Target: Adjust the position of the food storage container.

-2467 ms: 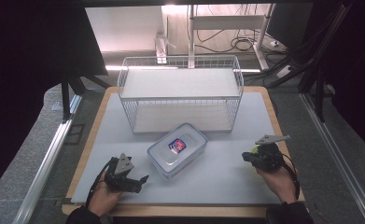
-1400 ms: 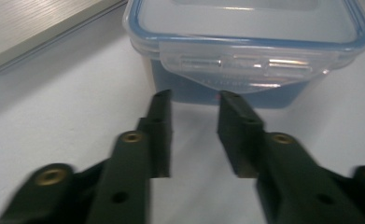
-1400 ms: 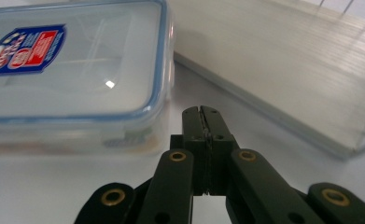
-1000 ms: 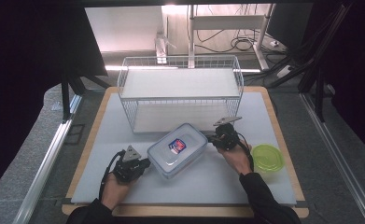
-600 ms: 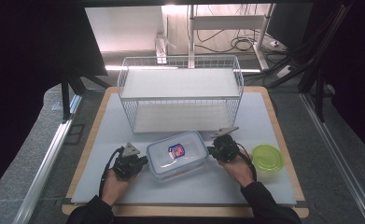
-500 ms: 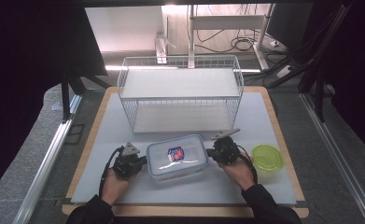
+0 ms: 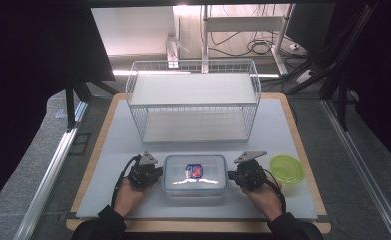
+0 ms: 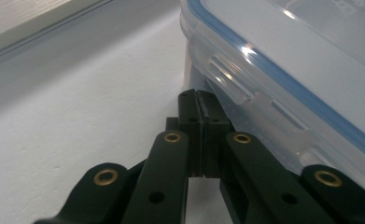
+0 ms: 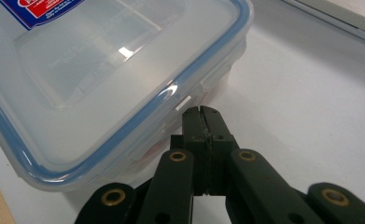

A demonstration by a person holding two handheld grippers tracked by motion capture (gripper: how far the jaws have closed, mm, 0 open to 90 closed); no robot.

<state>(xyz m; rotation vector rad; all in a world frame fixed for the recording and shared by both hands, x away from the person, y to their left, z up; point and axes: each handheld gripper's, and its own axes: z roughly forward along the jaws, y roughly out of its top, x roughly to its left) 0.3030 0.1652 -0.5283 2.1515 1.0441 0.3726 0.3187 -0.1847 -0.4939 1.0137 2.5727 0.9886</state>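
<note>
Between the left gripper and the right gripper, a clear plastic box with a blue-edged lid is squeezed end to end. Both pairs of jaws are pressed tight together, holding nothing. Next, an even push is likely needed to slide it.

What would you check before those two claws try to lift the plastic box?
1. Left gripper at the box's left end: ok.
2. Right gripper at its right end: ok.
3. Both jaws shut, holding nothing: ok.
4. Tips touching the side clips: cannot tell.
5. Lid seated all round: cannot tell.
6. Green lid lies apart from the box: ok.
</note>
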